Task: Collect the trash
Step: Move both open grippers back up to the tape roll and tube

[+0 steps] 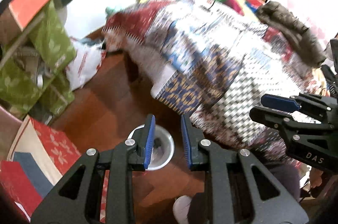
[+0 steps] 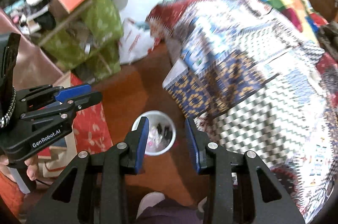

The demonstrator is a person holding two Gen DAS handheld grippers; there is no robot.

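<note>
Above the white bin (image 2: 153, 133) on bare floor, both tongs (image 1: 168, 140) (image 2: 166, 144) gape empty.

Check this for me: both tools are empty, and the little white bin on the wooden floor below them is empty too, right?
Not quite. The white bin is not empty: the right wrist view shows small dark and pale scraps inside it. The rest holds: the left tool and right tool hold nothing, and the bin sits on the wooden floor below them.
</note>
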